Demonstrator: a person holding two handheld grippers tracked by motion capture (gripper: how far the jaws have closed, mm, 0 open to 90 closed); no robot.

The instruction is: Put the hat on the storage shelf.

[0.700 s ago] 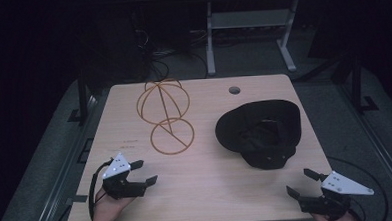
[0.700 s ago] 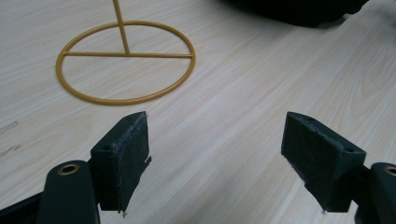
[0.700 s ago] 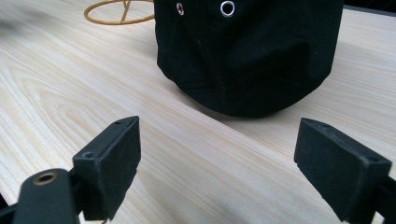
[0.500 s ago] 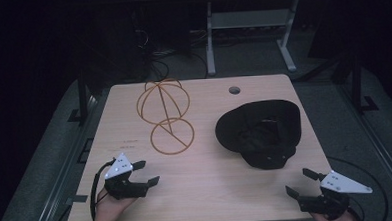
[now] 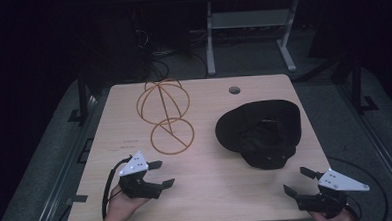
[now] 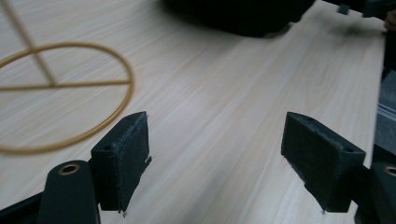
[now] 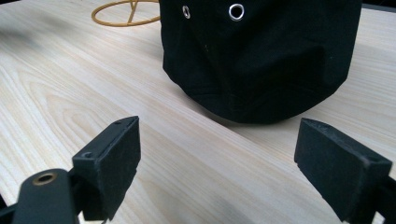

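A black cap (image 5: 261, 131) lies upside down on the right half of the wooden table (image 5: 207, 190); the right gripper view shows its crown (image 7: 261, 56) with metal eyelets close ahead. A gold wire stand (image 5: 167, 117), a wire globe on a ring base, stands at the left back; its ring base (image 6: 60, 112) lies just ahead of the left jaws. My left gripper (image 5: 162, 174) rests near the front left, open and empty. My right gripper (image 5: 299, 182) sits at the front right corner, open and empty, short of the cap.
A round cable hole (image 5: 234, 90) sits in the table's far edge. A metal frame (image 5: 245, 33) and cables stand on the dark floor behind. Bare wood lies between the two grippers.
Both grippers have drifted slightly toward the near edge; the cap and wire stand have not moved.
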